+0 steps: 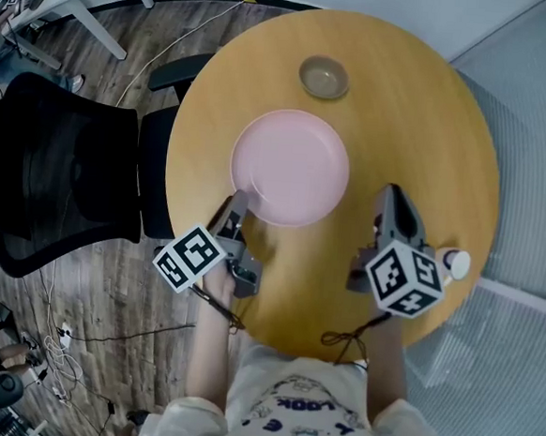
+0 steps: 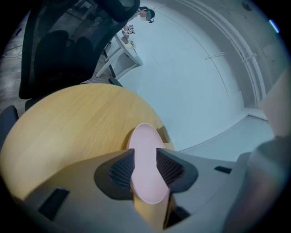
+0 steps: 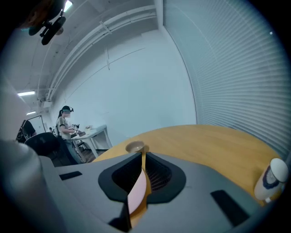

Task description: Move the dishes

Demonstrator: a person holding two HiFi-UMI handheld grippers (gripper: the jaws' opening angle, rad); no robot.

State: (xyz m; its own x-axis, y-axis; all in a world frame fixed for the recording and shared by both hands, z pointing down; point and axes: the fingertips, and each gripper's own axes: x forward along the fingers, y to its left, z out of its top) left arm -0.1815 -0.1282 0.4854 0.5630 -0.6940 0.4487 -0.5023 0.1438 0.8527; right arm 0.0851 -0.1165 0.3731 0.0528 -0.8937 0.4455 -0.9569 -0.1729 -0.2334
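Nearest the camera, at the bottom of the head view, the person's white printed shirt point(image 1: 296, 407) shows, w/ both forearms reaching fwd over the round wooden table point(image 1: 430, 131). The left gripper point(image 1: 236, 203) sits at the near-left rim of the pink plate point(image 1: 291, 167), its marker cube point(image 1: 190, 258) facing up at the camera. In its own view the jaws stand apart w/ the plate's rim btwn the ribbed pads point(image 2: 122, 170). Pink fills the gap, but the plate is seen at a slant, not edge-on, and the pads don't look pressed on it.

The right gripper point(image 1: 391, 192) hangs just right of the plate, apart from it, pointing toward the table's far side. Its jaws are together w/ only a thin slit left, and thru that slit a sliver of pink & table top shows. A white bottle point(image 1: 455, 262) stands at the table's right edge, beside that gripper's cube point(image 1: 403, 279).

The plate itself sits approx. mid-table, face up. Beyond it, near the far edge, is a small brownish bowl point(image 1: 324, 77), apart from the plate.

Left of the table is a black mesh office chair point(image 1: 60, 167). Farthest back, in the right gripper view, another person point(image 3: 67, 125) stands at a white desk point(image 3: 93, 133).
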